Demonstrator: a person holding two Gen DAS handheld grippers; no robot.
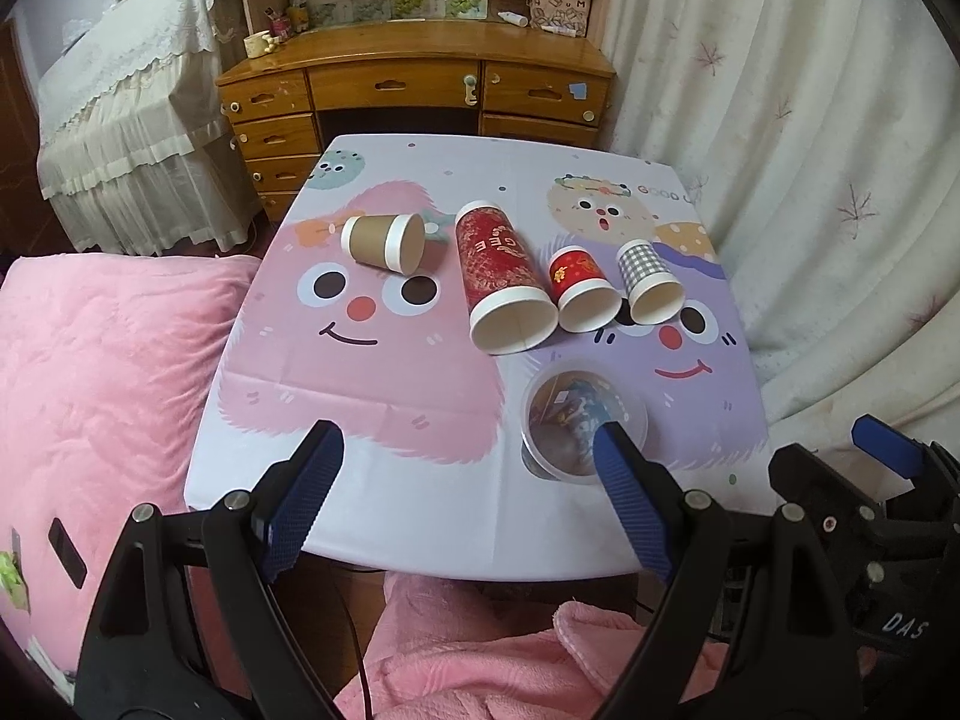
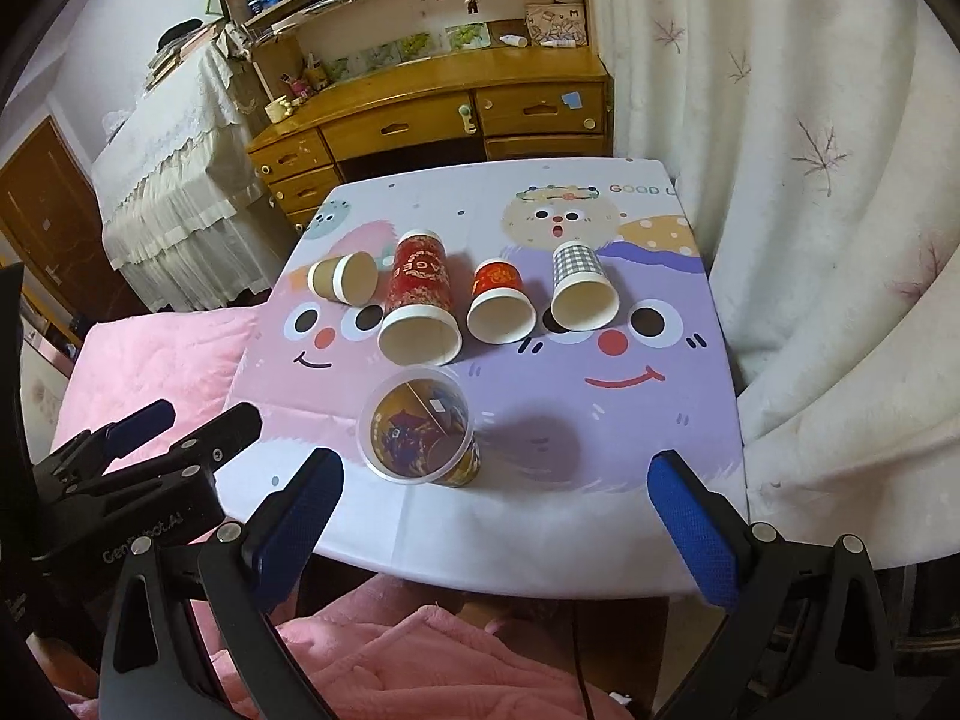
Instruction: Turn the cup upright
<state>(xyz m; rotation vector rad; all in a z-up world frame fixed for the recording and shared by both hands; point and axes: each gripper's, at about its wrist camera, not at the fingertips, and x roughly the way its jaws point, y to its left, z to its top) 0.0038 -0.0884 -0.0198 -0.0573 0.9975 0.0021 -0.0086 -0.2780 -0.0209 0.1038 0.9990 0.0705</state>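
Several cups lie on their sides on the cartoon tablecloth (image 1: 372, 372): a brown cup (image 1: 384, 241), a tall red cup (image 1: 501, 279), a small red cup (image 1: 581, 288) and a checked cup (image 1: 649, 281). A clear plastic cup (image 1: 579, 426) with a printed wrap stands nearest, mouth toward me. In the right wrist view they show as brown (image 2: 345, 277), tall red (image 2: 420, 300), small red (image 2: 499, 300), checked (image 2: 581, 287) and clear (image 2: 420, 426). My left gripper (image 1: 468, 468) is open and empty at the table's near edge. My right gripper (image 2: 498, 501) is open and empty.
A wooden desk (image 1: 420, 72) with drawers stands behind the table. A pink quilted bed (image 1: 102, 372) lies to the left. White curtains (image 1: 810, 150) hang on the right. A pink robe (image 1: 480, 660) is below the table's front edge.
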